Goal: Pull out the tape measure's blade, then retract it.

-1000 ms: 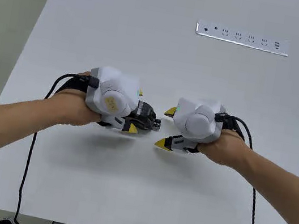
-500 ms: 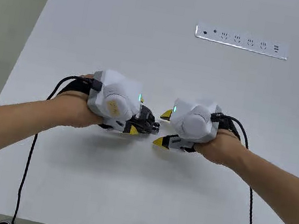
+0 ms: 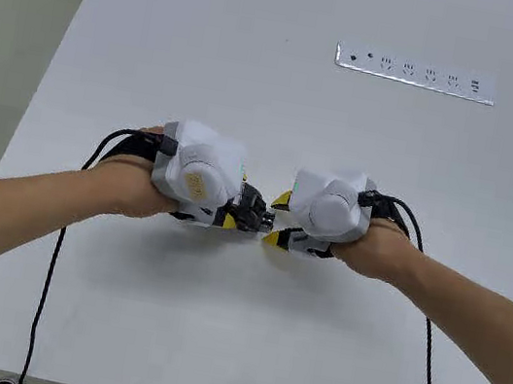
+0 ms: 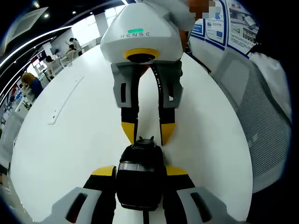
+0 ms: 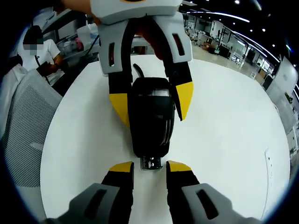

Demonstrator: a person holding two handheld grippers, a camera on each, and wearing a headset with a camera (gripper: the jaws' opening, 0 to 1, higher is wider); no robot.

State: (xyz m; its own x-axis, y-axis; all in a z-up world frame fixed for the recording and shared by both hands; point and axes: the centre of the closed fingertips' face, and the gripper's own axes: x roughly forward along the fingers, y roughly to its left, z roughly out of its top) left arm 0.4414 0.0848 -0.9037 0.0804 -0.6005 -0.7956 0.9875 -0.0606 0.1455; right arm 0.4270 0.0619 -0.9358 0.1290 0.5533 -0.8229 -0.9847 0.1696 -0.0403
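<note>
Moved since half a second ago: the right hand-held gripper (image 3: 277,219) has come in toward the left one, and its yellow tips now sit at the nose of the tape measure instead of standing off from it.

Item 1, tape measure (image 5: 150,119). Black case, held off the bench (image 3: 256,74) in the left hand-held gripper (image 4: 140,171), nose pointed at the other hand. I judge it is turned this way so that the metal end hook (image 5: 150,163) faces the gripper that is to pull.

Item 2, left hand-held gripper. Jaws pressed on the two flanks of the case. I read this as the anchor grip, there to keep the body fixed during the draw.

Item 3, right hand-held gripper. Jaws parted, one tip on each side of the end hook, lined up along the case's long axis. From the right gripper view I cannot be sure whether the tips touch the hook yet; a thin gap seems to remain on both sides.

Item 4, bench. White, with a power strip (image 3: 415,71) well apart at the far side.

Status: I take the pull-out as not yet begun. The next move calls for a pinch on the hook, then a straight draw away from the case.
</note>
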